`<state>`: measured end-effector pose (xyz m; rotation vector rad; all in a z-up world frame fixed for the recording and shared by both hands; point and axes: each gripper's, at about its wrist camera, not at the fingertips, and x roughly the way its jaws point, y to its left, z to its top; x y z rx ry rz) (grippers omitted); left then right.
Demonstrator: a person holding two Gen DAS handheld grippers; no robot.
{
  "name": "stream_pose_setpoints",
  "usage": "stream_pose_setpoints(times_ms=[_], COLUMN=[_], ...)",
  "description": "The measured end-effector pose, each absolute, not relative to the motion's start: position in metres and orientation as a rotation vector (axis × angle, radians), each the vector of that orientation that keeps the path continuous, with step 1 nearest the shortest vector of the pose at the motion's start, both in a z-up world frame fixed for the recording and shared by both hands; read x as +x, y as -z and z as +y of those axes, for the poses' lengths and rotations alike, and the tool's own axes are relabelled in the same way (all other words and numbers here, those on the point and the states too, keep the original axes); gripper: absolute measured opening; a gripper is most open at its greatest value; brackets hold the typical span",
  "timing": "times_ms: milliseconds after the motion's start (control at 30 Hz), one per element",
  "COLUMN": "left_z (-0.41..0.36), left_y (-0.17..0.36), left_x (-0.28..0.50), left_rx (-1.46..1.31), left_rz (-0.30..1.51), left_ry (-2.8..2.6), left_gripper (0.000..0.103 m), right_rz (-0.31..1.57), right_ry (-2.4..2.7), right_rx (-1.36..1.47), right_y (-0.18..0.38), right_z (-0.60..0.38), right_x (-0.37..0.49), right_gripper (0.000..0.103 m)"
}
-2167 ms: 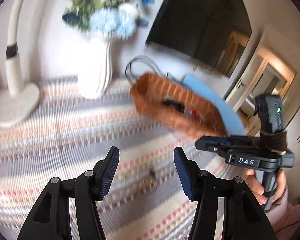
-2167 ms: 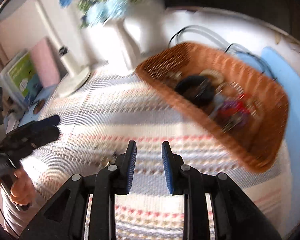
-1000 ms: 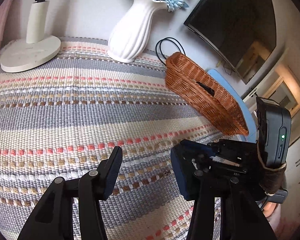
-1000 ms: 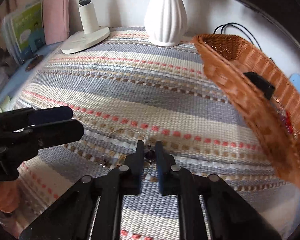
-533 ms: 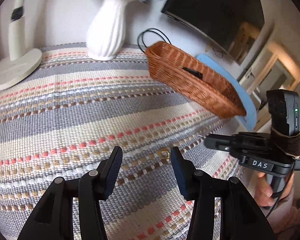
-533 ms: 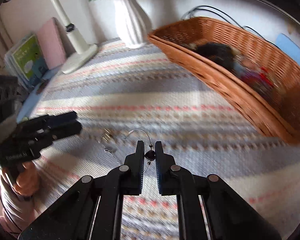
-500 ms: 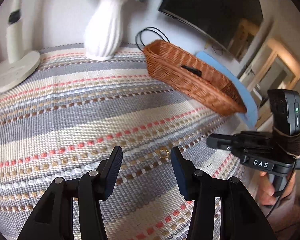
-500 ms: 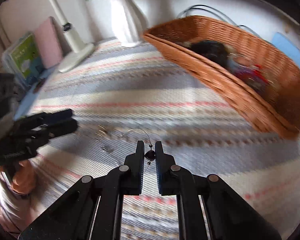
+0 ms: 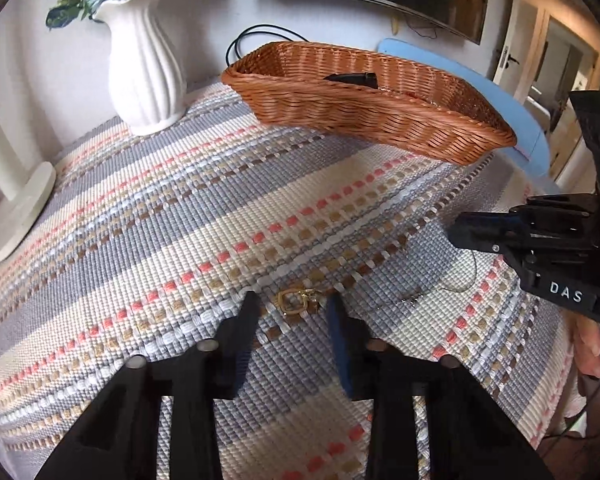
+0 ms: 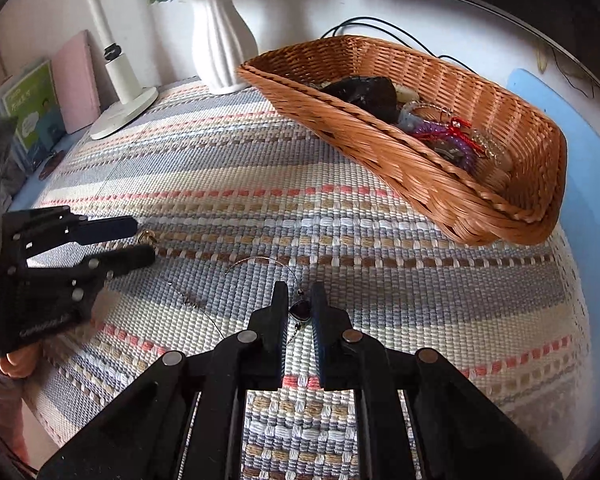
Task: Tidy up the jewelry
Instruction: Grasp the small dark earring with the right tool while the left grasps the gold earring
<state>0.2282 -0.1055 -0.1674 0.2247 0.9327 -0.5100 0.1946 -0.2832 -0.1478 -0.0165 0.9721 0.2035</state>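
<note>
A small gold ring-shaped piece [image 9: 297,302] lies on the striped cloth [image 9: 180,208] between the fingertips of my left gripper [image 9: 292,309]. Its jaws are closing around the piece, with a gap still on both sides. My right gripper [image 10: 300,300] is shut on the dark pendant [image 10: 300,310] of a thin wire necklace [image 10: 260,259], whose wire trails down to the cloth. In the right wrist view, the left gripper [image 10: 146,242] is at the left with the gold piece [image 10: 148,236] at its tips. The right gripper [image 9: 460,236] shows at the right of the left wrist view.
A brown wicker basket [image 10: 420,184] with several pieces of jewellery and a black item stands at the back right, also the basket [image 9: 360,116]. A white vase [image 9: 144,60], a lamp base [image 9: 20,216], books [image 10: 32,112] and a blue mat [image 10: 580,160] ring the cloth.
My left gripper has slid over to the gold piece, rolled, and narrowed its jaws around it. The right gripper has lifted the pendant off the cloth and shifted right.
</note>
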Motion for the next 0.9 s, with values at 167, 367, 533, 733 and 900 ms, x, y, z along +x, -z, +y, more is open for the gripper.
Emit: stream_pose_setpoints(times_ms=[167, 367, 533, 733, 900], left_z=[-0.104, -0.101, -0.101, -0.106, -0.123], left_y=[0.169, 0.169, 0.167, 0.157, 0.163], left_x=[0.231, 0.232, 0.227, 0.227, 0.241], left_rx=[0.202, 0.192, 0.188, 0.209, 0.27], left_rz=[0.931, 0.931, 0.933, 0.905, 0.941], left_ry=[0.515, 0.521, 0.532, 0.511, 0.479], left_gripper=[0.009, 0.007, 0.008, 0.051, 0.038], right_rz=[0.973, 0.967, 0.974, 0.967, 0.964], right_ry=[-0.253, -0.223, -0.226, -0.236, -0.251], right_rx=[0.078, 0.178, 0.205, 0.19, 0.191], right_y=[0.147, 0.146, 0.148, 0.149, 0.149], right_z=[-0.3, -0.327, -0.33, -0.327, -0.328], right_x=[0.191, 0.189, 0.188, 0.191, 0.19], right_gripper=[0.021, 0.024, 0.024, 0.027, 0.028])
